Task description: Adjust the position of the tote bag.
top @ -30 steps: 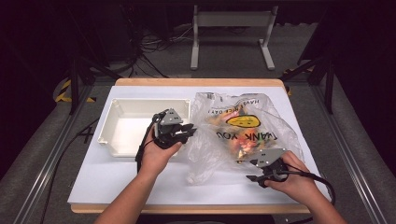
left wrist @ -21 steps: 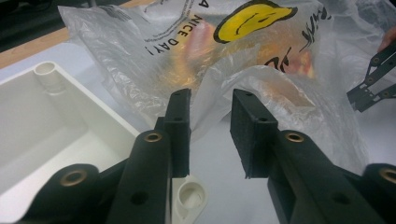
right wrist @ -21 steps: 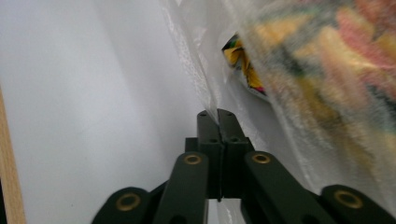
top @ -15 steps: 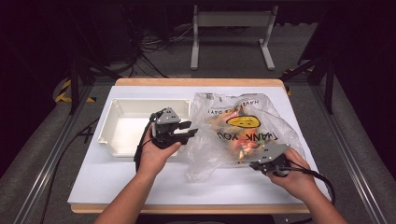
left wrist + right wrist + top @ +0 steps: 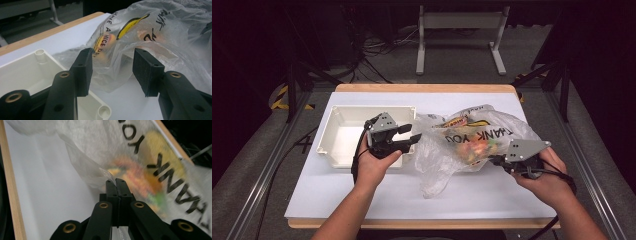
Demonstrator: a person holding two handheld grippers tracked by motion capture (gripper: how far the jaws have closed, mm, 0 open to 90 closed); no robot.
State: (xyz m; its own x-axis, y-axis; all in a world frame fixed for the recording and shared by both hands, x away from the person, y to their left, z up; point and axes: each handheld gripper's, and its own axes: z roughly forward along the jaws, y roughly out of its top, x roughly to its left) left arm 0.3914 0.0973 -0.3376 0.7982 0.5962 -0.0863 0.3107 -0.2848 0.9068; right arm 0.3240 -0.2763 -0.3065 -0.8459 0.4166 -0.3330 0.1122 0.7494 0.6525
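A clear plastic bag [image 5: 472, 137] printed with black letters and a yellow face lies at mid-table, with colourful items [image 5: 474, 147] inside. My right gripper [image 5: 496, 160] is shut on the film at the bag's right side and holds it off the table. In the right gripper view the film [image 5: 105, 142] is pinched between the closed pads [image 5: 116, 181]. My left gripper [image 5: 409, 137] hovers at the near right corner of a white bin [image 5: 332, 125]. Its jaws have just been opening, and nothing is between them [image 5: 112, 67]. The bag [image 5: 155, 32] lies just beyond them.
The white bin [image 5: 30, 70] holds nothing and sits left of the bag. A white sheet [image 5: 362, 192] covers the table, with a wooden edge around it. Beyond the table's far edge are a metal stand [image 5: 459, 30] and cables on the floor.
My right gripper closed on the bag's edge and rose, lifting that side of the bag. My left gripper's jaws spread wider while the hand stayed put.
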